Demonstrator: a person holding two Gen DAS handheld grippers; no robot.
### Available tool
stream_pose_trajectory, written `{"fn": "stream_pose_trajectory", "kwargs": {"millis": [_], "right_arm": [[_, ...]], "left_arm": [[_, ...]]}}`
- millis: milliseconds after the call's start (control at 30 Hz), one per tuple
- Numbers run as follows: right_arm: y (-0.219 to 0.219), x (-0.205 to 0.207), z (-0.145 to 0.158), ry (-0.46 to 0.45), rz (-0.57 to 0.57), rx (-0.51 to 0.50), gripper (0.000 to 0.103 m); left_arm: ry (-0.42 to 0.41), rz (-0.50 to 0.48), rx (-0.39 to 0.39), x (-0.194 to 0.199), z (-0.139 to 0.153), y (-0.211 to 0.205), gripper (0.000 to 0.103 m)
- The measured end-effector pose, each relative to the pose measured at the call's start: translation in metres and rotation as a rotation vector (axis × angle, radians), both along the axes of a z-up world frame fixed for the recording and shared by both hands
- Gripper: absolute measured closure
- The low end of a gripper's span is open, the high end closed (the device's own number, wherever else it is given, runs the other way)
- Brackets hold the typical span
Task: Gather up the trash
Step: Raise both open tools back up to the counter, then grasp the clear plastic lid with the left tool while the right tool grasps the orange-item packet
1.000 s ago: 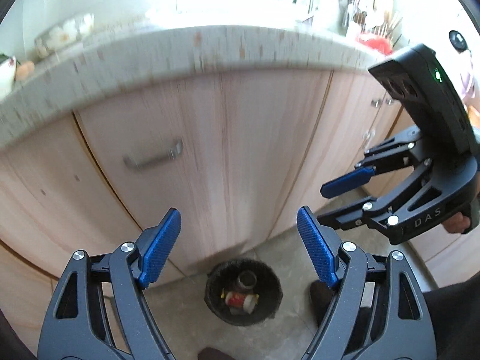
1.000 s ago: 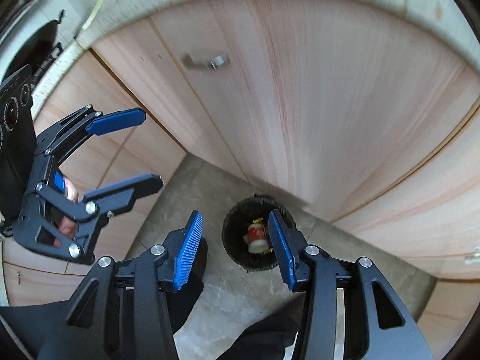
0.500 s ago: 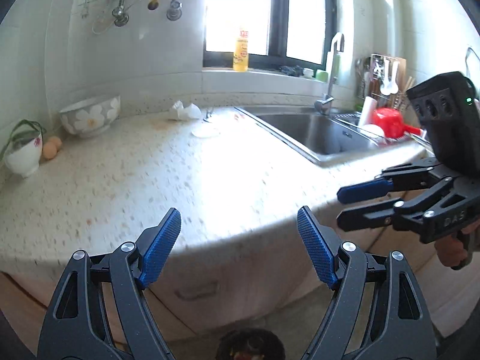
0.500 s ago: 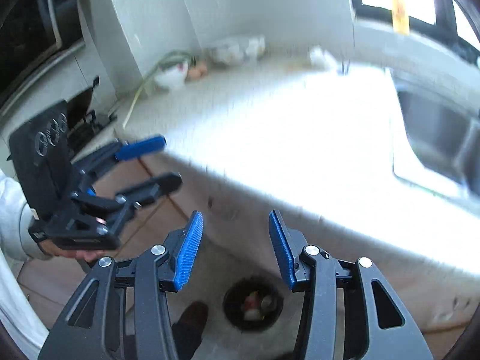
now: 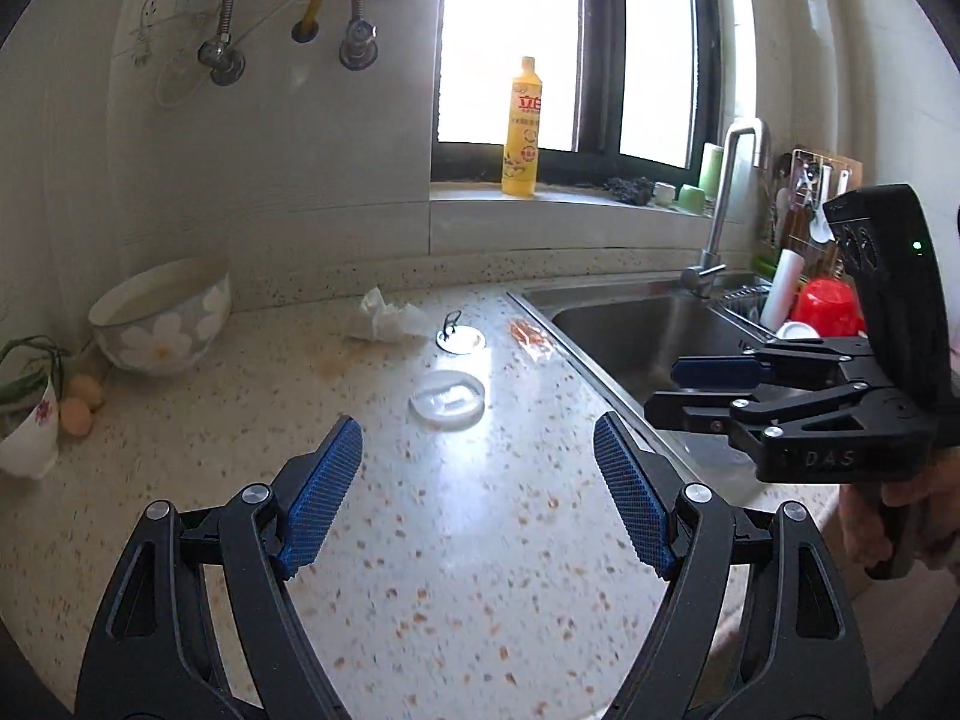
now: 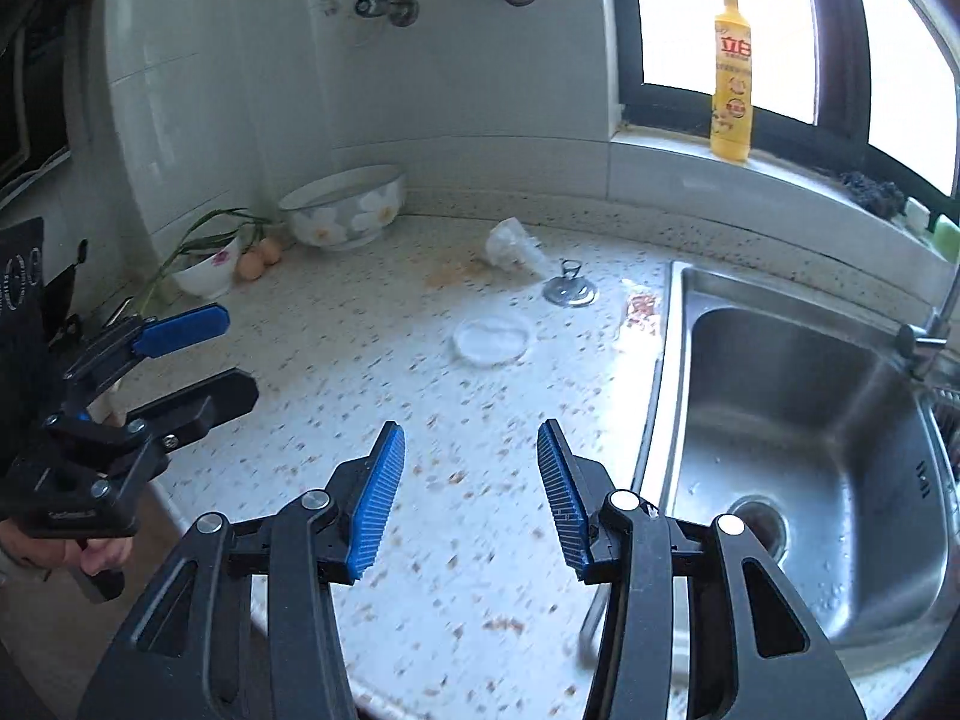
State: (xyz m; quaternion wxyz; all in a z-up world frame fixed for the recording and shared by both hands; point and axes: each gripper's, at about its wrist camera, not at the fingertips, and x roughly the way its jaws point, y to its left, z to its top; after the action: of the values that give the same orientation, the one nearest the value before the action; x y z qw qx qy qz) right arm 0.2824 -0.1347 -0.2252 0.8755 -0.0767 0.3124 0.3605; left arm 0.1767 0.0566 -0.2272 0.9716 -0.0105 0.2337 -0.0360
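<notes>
Both grippers hang over the speckled counter [image 5: 252,420] with nothing in them: the left gripper [image 5: 477,501] has its fingers wide apart, and the right gripper [image 6: 471,495] is also parted, though more narrowly. The step in hand looks like choosing and reaching for the next piece of trash, and the closest is the clear plastic lid [image 5: 447,401], lying flat near the middle of the counter. Because it lies so flat, a straight-down pinch would likely slip — better to come in low, catch one rim between the fingers and tilt it up. Behind it, near the back wall, sits a crumpled white tissue [image 5: 387,319], soft and easy to pinch from above. A small clear wrapper with orange-red print [image 5: 531,336] lies just beside the sink [image 5: 648,330] edge — thin and light, so it may slide. The metal sink plug [image 5: 459,339] between tissue and wrapper is probably not trash and should be left alone.
</notes>
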Motion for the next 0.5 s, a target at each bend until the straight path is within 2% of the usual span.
{"fn": "stream_pose_trajectory", "kwargs": {"millis": [133,200,333,400,500], "right_arm": [[0.016,0.050,0.002,-0.029,-0.047,-0.037,0.059],[0.023,0.075,-0.004,-0.007,-0.075,-0.062,0.059],[0.034,0.115,-0.024,0.056,-0.141,-0.139,0.059],[0.037,0.131,-0.032,0.091,-0.153,-0.148,0.059],[0.044,0.144,-0.040,0.087,-0.151,-0.174,0.059]], "left_arm": [[0.025,0.004,0.022,0.050,-0.002,0.007,0.026],[0.048,0.004,0.040,0.075,-0.004,0.008,0.026],[0.095,0.000,-0.005,0.111,-0.013,0.015,0.026],[0.151,0.002,-0.039,0.128,-0.025,0.017,0.026],[0.209,-0.002,-0.030,0.145,-0.041,0.017,0.026]]}}
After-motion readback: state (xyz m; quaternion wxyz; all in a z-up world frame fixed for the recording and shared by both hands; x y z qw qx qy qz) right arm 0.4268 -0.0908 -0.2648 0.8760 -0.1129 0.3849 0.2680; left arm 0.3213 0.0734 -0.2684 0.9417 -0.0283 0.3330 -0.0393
